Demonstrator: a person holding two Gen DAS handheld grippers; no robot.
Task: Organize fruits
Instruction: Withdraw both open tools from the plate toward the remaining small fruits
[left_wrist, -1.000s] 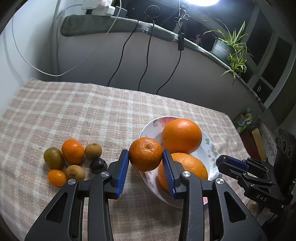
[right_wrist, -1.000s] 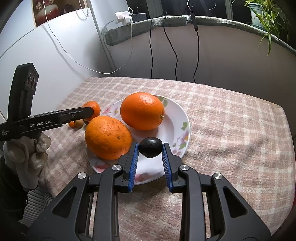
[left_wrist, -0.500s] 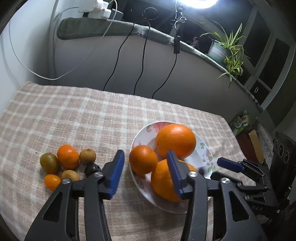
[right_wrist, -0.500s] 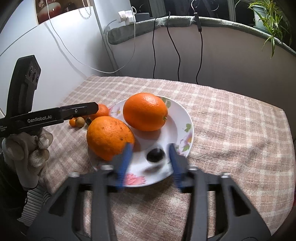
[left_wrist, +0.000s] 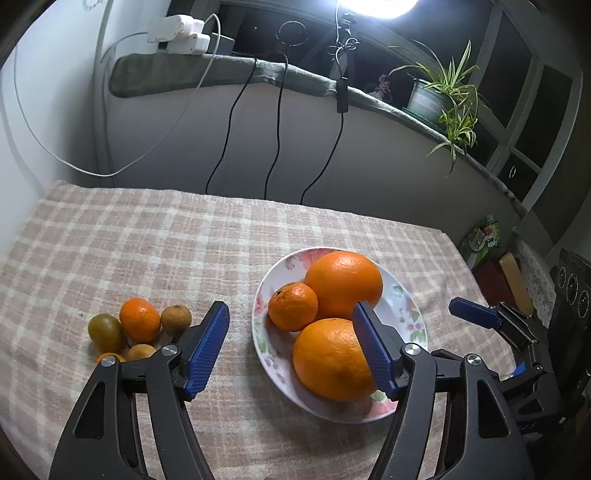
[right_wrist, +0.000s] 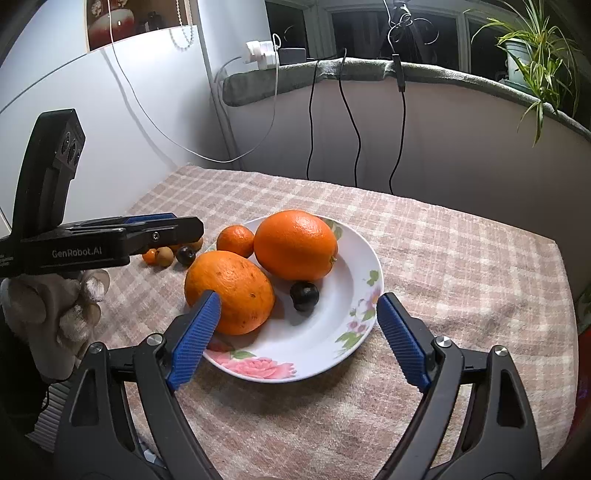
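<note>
The desk carries a flowered plate holding two big oranges, a mandarin and a small dark fruit. Both tools have just been opening: the left tool and right tool stand wide, gripping nothing. The small fruits wait left of the plate (touching one another); lifting clear without nudging the oranges seems wise. "GenRobot.AI" marks the left tool's side.
</note>
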